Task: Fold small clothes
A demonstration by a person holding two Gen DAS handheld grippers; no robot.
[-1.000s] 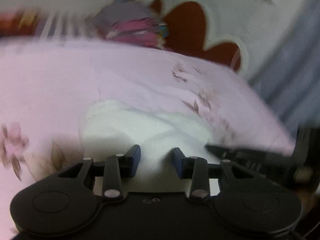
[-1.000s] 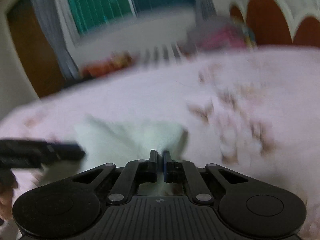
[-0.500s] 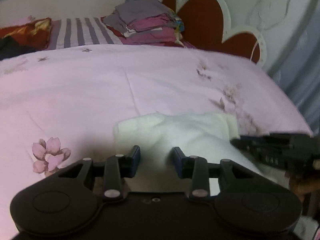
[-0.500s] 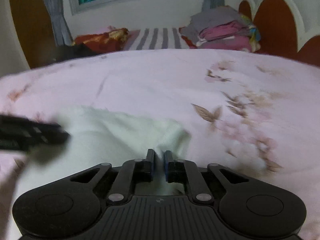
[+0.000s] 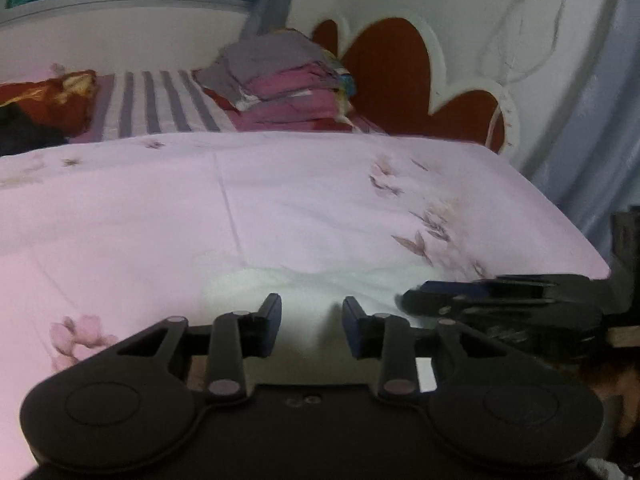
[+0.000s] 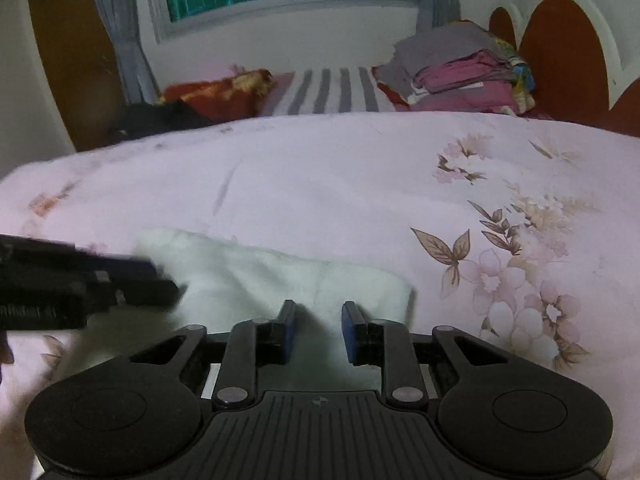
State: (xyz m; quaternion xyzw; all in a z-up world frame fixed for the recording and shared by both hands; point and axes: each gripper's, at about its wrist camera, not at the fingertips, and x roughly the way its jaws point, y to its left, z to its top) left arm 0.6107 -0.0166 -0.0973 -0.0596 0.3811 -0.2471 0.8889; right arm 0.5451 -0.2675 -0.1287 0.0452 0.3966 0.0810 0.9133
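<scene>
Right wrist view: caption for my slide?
Right gripper, jaws open, over a small white fleecy cloth on the pink floral bedspread.

Left claw (image 5: 311, 322) parted, right claw (image 6: 318, 330) parted, side by side

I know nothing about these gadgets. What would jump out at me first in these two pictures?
Probably the white cloth lying on the pink flowered bedspread, right in front of both black grippers. The right gripper and the left gripper both stand open, neither pinching the cloth. Farther back, a stack of folded clothes sits by the red headboard.
</scene>
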